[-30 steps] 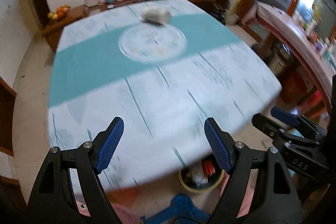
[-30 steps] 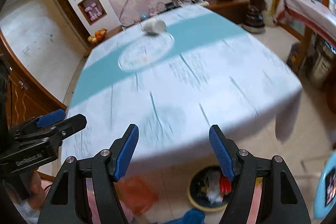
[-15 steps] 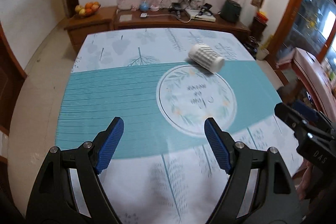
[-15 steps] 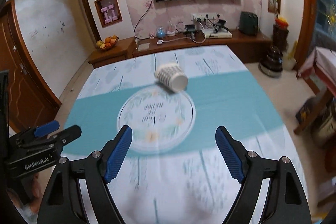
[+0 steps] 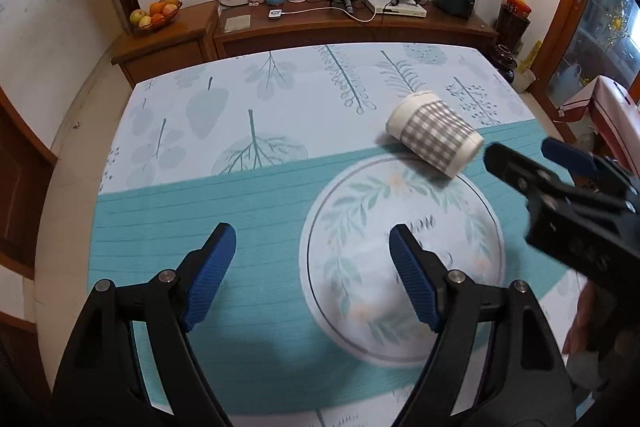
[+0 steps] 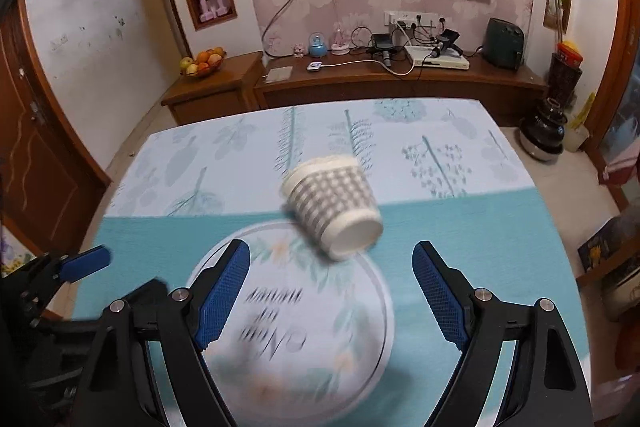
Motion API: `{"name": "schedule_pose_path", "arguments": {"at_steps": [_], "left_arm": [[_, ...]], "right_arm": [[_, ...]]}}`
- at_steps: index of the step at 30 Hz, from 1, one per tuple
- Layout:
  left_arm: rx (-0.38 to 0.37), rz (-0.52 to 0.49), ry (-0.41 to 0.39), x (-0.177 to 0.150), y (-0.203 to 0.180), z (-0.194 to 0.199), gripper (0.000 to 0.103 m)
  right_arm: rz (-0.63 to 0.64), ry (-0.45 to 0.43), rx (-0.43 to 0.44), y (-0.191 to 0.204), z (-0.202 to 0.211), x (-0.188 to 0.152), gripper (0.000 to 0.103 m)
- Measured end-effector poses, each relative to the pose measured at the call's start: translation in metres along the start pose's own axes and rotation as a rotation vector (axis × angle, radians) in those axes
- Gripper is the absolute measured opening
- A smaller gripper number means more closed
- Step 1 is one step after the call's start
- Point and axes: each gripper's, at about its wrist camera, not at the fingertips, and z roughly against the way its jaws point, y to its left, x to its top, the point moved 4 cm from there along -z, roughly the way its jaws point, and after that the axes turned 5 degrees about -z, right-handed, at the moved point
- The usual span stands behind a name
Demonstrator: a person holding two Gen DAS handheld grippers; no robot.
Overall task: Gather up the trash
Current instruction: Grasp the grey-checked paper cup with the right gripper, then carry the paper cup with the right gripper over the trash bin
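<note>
A white paper cup with a grey check sleeve (image 5: 436, 135) lies on its side on the table (image 5: 200, 187), at the far edge of the printed round emblem (image 5: 400, 259). In the right wrist view the cup (image 6: 334, 203) lies just ahead of my right gripper (image 6: 332, 287), which is open and empty, its mouth facing me. My left gripper (image 5: 312, 275) is open and empty, over the teal band to the left of the cup. The right gripper (image 5: 560, 187) shows at the right edge of the left wrist view.
A wooden sideboard (image 6: 400, 83) with cables, a set-top box and a fruit bowl (image 6: 202, 63) stands beyond the table's far edge. A dark vase (image 6: 546, 135) stands on the floor at the right. The left gripper (image 6: 64, 275) shows low at the left.
Both grippers have moved forward from the table's near edge over the tablecloth toward the cup. The floor bin seen earlier has dropped out of view. Both jaws stay open.
</note>
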Motion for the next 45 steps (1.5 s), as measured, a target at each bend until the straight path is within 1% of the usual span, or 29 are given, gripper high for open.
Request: {"name": "schedule_pose_path", "arguments": {"at_steps": [3, 6, 8, 10, 13, 14, 16, 19, 20, 23, 27, 32, 35, 40, 45], "left_arm": [[0.005, 0.011, 0.007, 0.003, 0.003, -0.013, 0.077], [0.006, 0.025, 0.024, 0.001, 0.008, -0.026, 0.077], [-0.001, 0.039, 0.046, -0.003, 0.011, -0.036, 0.077], [-0.005, 0.053, 0.062, -0.008, 0.015, -0.04, 0.077], [-0.009, 0.076, 0.06, -0.016, 0.024, -0.042, 0.077], [-0.006, 0.083, 0.056, -0.017, 0.027, -0.043, 0.077], [0.008, 0.094, 0.057, -0.02, 0.033, -0.045, 0.077], [0.035, 0.113, 0.061, -0.019, 0.042, -0.05, 0.077], [0.05, 0.121, 0.058, -0.018, 0.046, -0.051, 0.077], [0.078, 0.142, 0.051, -0.016, 0.055, -0.052, 0.077], [0.083, 0.165, 0.056, -0.018, 0.062, -0.049, 0.077], [0.082, 0.141, 0.058, -0.026, 0.057, -0.034, 0.077], [0.071, 0.115, 0.059, -0.034, 0.049, -0.017, 0.077], [0.043, 0.07, 0.056, -0.058, 0.033, 0.025, 0.077], [0.019, 0.0, 0.046, -0.091, 0.01, 0.078, 0.077]], "right_arm": [[-0.003, 0.025, -0.011, -0.006, -0.034, 0.016, 0.085], [-0.012, 0.051, 0.006, -0.011, -0.064, 0.029, 0.085], [-0.014, 0.069, 0.014, -0.014, -0.083, 0.034, 0.085], [-0.028, 0.116, 0.043, -0.017, -0.106, 0.037, 0.085], [-0.031, 0.157, 0.032, -0.019, -0.13, 0.034, 0.085], [-0.031, 0.16, 0.032, -0.019, -0.134, 0.032, 0.083], [-0.035, 0.168, 0.043, -0.019, -0.14, 0.028, 0.074], [-0.024, 0.157, 0.047, -0.017, -0.14, 0.023, 0.071], [-0.017, 0.152, 0.035, -0.016, -0.139, 0.022, 0.071], [-0.002, 0.14, 0.013, -0.015, -0.135, 0.016, 0.069], [0.004, 0.145, 0.003, -0.011, -0.123, 0.001, 0.068], [0.008, 0.159, -0.005, -0.005, -0.1, -0.023, 0.066], [-0.024, 0.167, -0.006, -0.004, -0.083, -0.038, 0.064], [-0.093, 0.159, 0.022, 0.0, -0.029, -0.069, 0.063], [-0.123, 0.139, 0.055, 0.005, 0.043, -0.106, 0.063]]}}
